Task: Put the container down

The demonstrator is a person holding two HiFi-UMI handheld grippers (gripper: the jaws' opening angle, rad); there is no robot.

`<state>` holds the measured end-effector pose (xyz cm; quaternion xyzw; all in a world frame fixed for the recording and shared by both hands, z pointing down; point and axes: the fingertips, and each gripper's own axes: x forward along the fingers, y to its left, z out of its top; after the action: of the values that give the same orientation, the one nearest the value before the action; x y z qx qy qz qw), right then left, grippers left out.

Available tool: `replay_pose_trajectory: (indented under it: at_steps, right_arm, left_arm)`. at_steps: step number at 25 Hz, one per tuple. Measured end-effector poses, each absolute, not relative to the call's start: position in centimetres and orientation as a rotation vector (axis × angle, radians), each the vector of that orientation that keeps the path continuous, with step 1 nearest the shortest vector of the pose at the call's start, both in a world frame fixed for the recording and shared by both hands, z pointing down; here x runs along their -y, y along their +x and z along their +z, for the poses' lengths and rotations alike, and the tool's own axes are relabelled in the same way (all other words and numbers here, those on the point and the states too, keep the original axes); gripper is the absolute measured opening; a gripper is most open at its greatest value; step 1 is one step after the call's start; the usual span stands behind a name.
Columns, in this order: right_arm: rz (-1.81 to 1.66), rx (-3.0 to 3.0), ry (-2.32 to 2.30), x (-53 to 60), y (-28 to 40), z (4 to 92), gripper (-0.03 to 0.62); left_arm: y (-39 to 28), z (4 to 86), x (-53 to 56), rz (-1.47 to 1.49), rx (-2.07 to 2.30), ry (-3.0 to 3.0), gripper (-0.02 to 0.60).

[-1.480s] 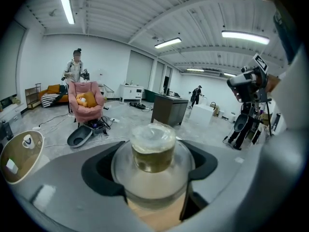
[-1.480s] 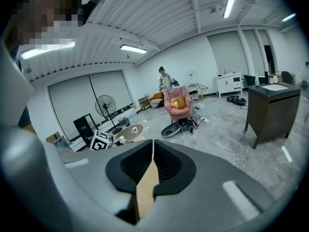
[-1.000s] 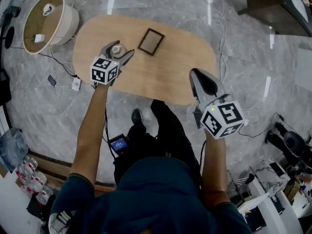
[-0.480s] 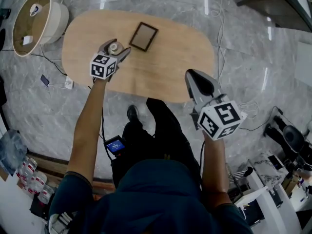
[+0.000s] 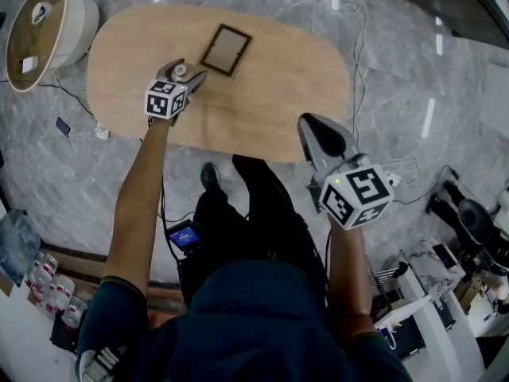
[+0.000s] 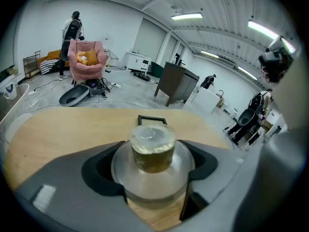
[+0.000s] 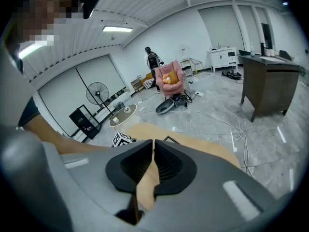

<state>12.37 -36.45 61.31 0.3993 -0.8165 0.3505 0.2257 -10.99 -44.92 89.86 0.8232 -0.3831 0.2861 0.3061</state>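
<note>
A clear round container [image 5: 180, 71] with a stubby lid and yellowish contents sits between the jaws of my left gripper [image 5: 184, 70], over the left part of the oval wooden table [image 5: 278, 78]. In the left gripper view both jaws hug the container's [image 6: 153, 149] wide body, so the left gripper [image 6: 153, 166] is shut on it. Wood shows right under it; I cannot tell whether it touches the tabletop. My right gripper [image 5: 307, 121] hangs at the table's near edge, shut and empty, its fingertips [image 7: 153, 146] meeting.
A dark picture frame [image 5: 225, 49] lies flat on the table just beyond the container. A round white side table [image 5: 36, 22] stands at far left, cables and a power strip [image 5: 99, 132] on the floor. A pink chair [image 6: 87, 57] and dark cabinet [image 6: 176, 83] stand beyond.
My left gripper has carried the container a little farther out over the table's left part. The right gripper has barely moved. Neither gripper's jaws changed.
</note>
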Motion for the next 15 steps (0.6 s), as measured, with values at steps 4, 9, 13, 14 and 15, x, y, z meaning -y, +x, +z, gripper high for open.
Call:
replay_pose_trajectory:
  at_steps: [4,9,13,14,15]
  right_arm:
    - [0.979,2.230,1.095,36.2,12.4,62.5,0.012]
    - [0.996,2.214,1.093,35.8,12.7,63.4,0.012]
    - [1.005,2.206,1.095,35.6,13.0,63.9,0.012]
    - [1.007,2.206,1.095,35.7,12.9,64.0,0.012]
    - [1.009,2.206,1.095,35.7,12.8,64.2,0.012]
  left_arm:
    - [-11.2,91.9,44.7,0.776,1.012,2.157,0.337]
    - [-11.1,93.5,44.4,0.795,1.020,2.134,0.337]
    - [-11.1,94.6,44.2,0.794,1.030,2.121,0.337]
    - [-11.2,94.8,44.2,0.794,1.032,2.118,0.337]
    - [-11.3,95.0,44.2,0.794,1.035,2.115,0.337]
